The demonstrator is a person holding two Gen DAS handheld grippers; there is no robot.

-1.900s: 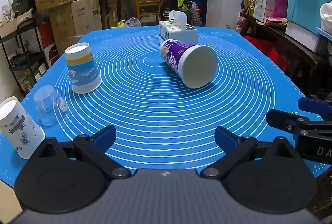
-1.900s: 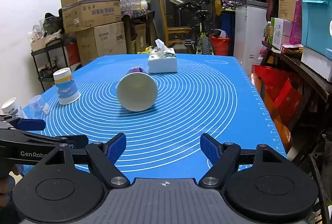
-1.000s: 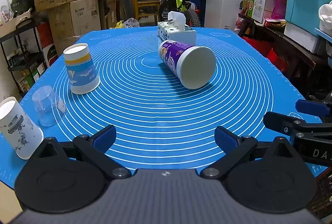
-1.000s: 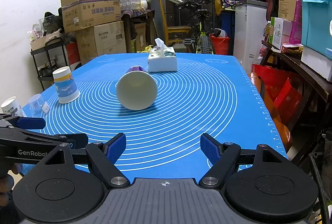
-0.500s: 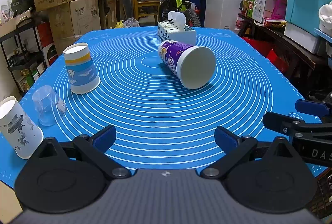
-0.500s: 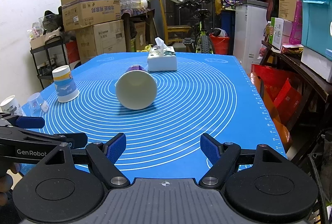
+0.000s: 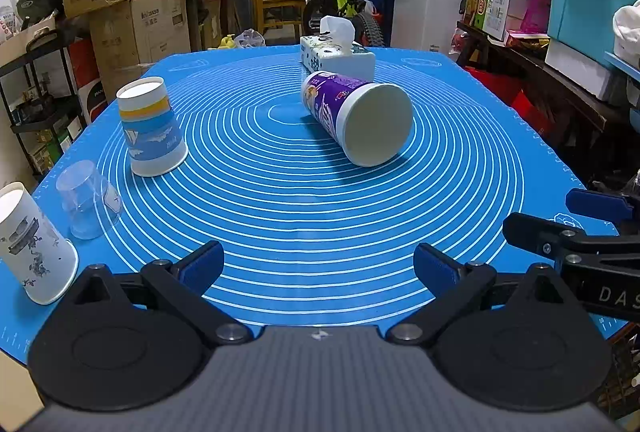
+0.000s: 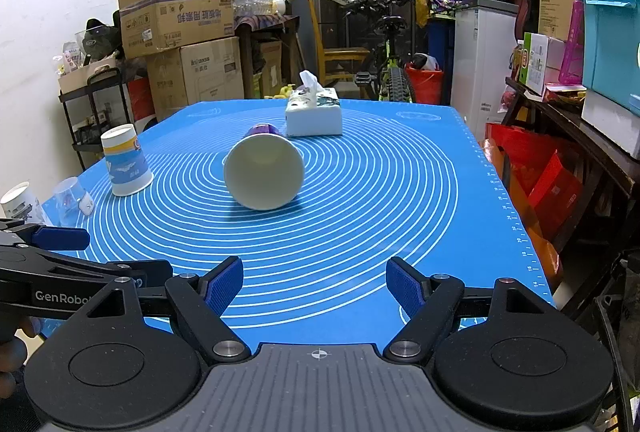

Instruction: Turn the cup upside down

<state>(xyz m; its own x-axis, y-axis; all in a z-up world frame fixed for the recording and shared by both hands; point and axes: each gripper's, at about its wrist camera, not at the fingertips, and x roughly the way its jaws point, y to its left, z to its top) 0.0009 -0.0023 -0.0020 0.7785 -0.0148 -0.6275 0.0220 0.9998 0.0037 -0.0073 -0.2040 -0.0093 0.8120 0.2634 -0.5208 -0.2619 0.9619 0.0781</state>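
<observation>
The purple cup [image 7: 356,116] is lying on its side near the middle of the blue mat [image 7: 320,216] covering the counter, its open mouth facing the cameras and its base pointing back toward the tissue box [image 7: 338,54], which is sitting just behind it. Neither gripper is touching it: the left gripper [image 7: 318,264] is hovering low over the near edge of the mat with its jaws spread wide and nothing between them, and the right gripper [image 8: 316,286] is likewise held open and empty, well short of the cup. Three other cups are standing rim-down at the left side, namely a blue-and-yellow paper cup [image 7: 152,128], a clear plastic cup [image 7: 86,198] and a white printed cup [image 7: 34,248], so those are looking finished already, though the clear one is hard to read through its own reflections and may be tilted slightly. Judging from this, the purple cup is the remaining piece of work and its flip is not yet begun: it is waiting to be reached, grasped around its wall, turned so the rim faces down and set on the mat. The right gripper is sitting nearly in line with the cup's mouth, which is seeming the easier approach.
</observation>
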